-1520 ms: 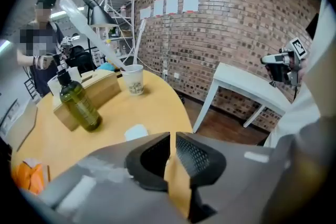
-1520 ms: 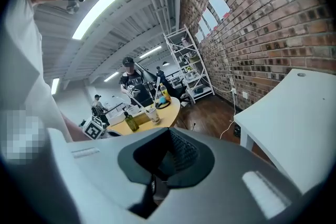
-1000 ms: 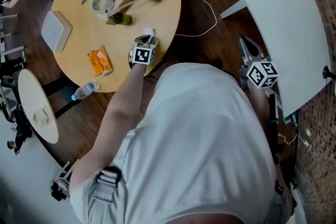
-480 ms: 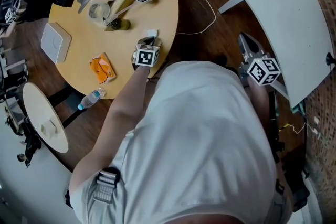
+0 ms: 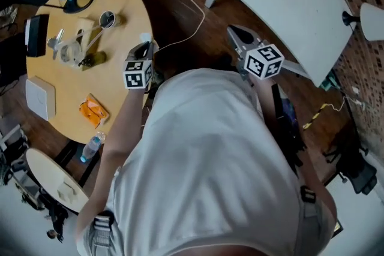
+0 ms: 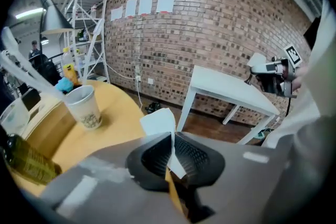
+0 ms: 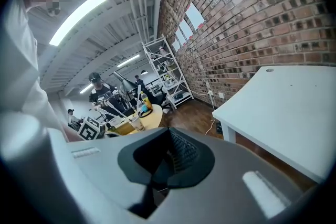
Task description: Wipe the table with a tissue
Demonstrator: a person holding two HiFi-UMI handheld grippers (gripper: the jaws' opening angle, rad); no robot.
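Pinches a white paper tissue (image 6: 157, 122) upright in the left gripper (image 6: 172, 159), just off the right edge of the round yellow wooden table (image 5: 120, 42), probably ready for wiping. Holds the right gripper (image 7: 167, 157) closed on nothing, near the white rectangular table (image 5: 288, 3). Shows the tissue plainly only in the left gripper view, barely in the head view.

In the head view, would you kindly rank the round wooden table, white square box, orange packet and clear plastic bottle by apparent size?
1. Round wooden table
2. White square box
3. Orange packet and clear plastic bottle: too alike to rank.
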